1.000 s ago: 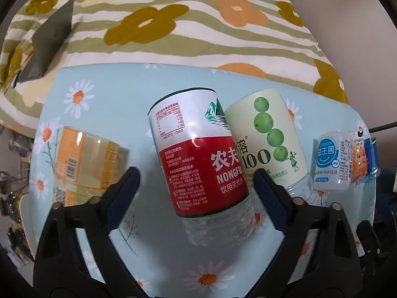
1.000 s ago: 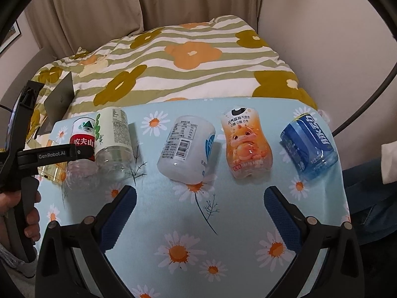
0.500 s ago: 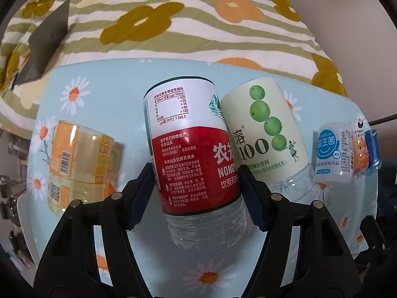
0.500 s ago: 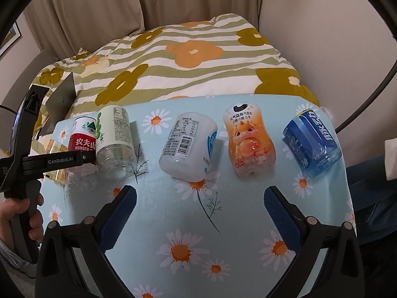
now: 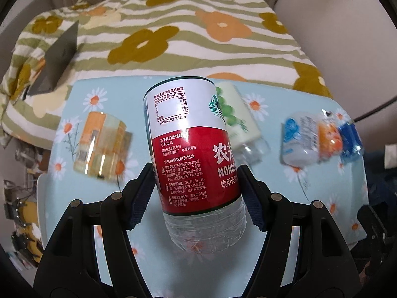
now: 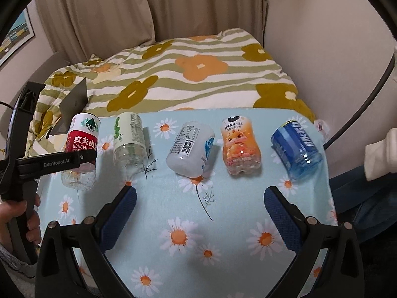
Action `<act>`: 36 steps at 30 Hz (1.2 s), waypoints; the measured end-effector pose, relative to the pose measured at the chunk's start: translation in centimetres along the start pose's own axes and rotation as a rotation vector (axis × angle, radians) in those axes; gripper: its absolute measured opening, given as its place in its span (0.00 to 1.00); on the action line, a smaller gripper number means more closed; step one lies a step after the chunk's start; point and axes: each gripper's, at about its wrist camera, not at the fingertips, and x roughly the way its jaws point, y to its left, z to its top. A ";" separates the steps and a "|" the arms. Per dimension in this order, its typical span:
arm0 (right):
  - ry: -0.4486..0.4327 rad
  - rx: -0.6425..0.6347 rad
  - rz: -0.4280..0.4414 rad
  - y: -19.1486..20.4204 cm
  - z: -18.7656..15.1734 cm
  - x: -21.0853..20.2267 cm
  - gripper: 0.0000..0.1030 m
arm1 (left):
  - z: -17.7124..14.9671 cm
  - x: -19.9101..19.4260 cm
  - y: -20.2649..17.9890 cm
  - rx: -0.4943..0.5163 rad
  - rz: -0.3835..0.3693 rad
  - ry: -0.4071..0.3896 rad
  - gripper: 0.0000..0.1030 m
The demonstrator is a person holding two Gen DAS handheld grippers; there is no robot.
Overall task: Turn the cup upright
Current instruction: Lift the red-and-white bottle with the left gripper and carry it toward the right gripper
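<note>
My left gripper (image 5: 196, 196) is shut on the red-and-white Nongfu cup (image 5: 191, 146), a cut bottle. It holds the cup lifted off the table and tilted, clear closed end toward me. The cup also shows at the left of the right wrist view (image 6: 82, 144), clamped by the left gripper (image 6: 74, 160). My right gripper (image 6: 198, 211) is open and empty above the front of the daisy tablecloth (image 6: 223, 223).
Lying on the cloth are a green-dot cup (image 6: 129, 134), a white cup (image 6: 191, 149), an orange cartoon cup (image 6: 239, 146) and a blue cup (image 6: 296, 146). A yellow-orange cup (image 5: 101, 146) lies at the left. A flowered bed (image 6: 198, 69) is behind the table.
My left gripper closed on the red-and-white cup and lifted it off the cloth, away from the green-dot cup. My right gripper stayed open and rose slightly.
</note>
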 end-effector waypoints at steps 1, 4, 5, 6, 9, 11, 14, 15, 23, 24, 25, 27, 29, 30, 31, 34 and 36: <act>-0.010 -0.004 0.004 -0.2 -0.3 -0.6 1.00 | -0.6 -0.5 -0.5 0.005 -0.001 -0.005 0.70; -0.026 -0.011 0.011 -0.8 -1.1 -1.8 1.00 | -2.3 -1.5 -2.1 0.019 -0.005 -0.011 0.70; -0.031 -0.014 0.012 -1.1 -1.5 -2.2 1.00 | -3.0 -1.7 -2.7 0.026 -0.008 -0.010 0.70; -0.033 -0.017 0.014 -1.4 -2.0 -2.6 1.00 | -3.6 -1.9 -3.2 0.033 -0.011 -0.009 0.70; -0.033 -0.032 0.023 -2.4 -3.3 -3.6 1.00 | -5.7 -2.0 -5.3 0.070 -0.022 -0.001 0.70; -0.037 -0.048 0.023 -2.9 -4.2 -4.0 1.00 | -7.0 -1.7 -6.5 0.093 -0.031 0.008 0.70; -0.033 -0.072 0.012 -3.8 -5.8 -4.1 1.00 | -8.8 -1.0 -8.0 0.118 -0.042 0.032 0.70; -0.030 -0.071 0.011 -4.1 -6.2 -4.0 1.00 | -9.2 -0.7 -8.3 0.124 -0.043 0.039 0.70; 0.007 -0.048 0.040 -5.1 -8.5 -3.0 1.00 | -12.2 2.1 -9.8 0.151 -0.044 0.105 0.70; 0.014 -0.052 0.044 -5.1 -8.8 -2.7 1.00 | -12.3 2.3 -9.9 0.152 -0.044 0.107 0.70; 0.019 -0.055 0.047 -5.1 -8.9 -2.4 1.00 | -12.3 2.5 -10.0 0.154 -0.043 0.107 0.70; 0.030 -0.056 0.054 -5.1 -9.2 -1.9 1.00 | -12.4 2.9 -10.0 0.162 -0.040 0.105 0.70; 0.038 -0.051 0.065 -5.1 -9.4 -1.6 1.00 | -12.2 3.1 -10.0 0.161 -0.041 0.102 0.70; 0.041 -0.048 0.070 -5.1 -9.4 -1.4 1.00 | -12.2 3.1 -10.0 0.160 -0.042 0.099 0.70; 0.043 -0.048 0.069 -5.1 -9.4 -1.4 1.00 | -12.2 3.1 -10.0 0.160 -0.043 0.097 0.70; 0.047 -0.051 0.066 -5.1 -9.3 -1.4 1.00 | -12.2 3.1 -9.8 0.154 -0.051 0.093 0.71; 0.048 -0.056 0.064 -5.1 -9.2 -1.3 1.00 | -12.1 3.1 -9.7 0.156 -0.052 0.092 0.71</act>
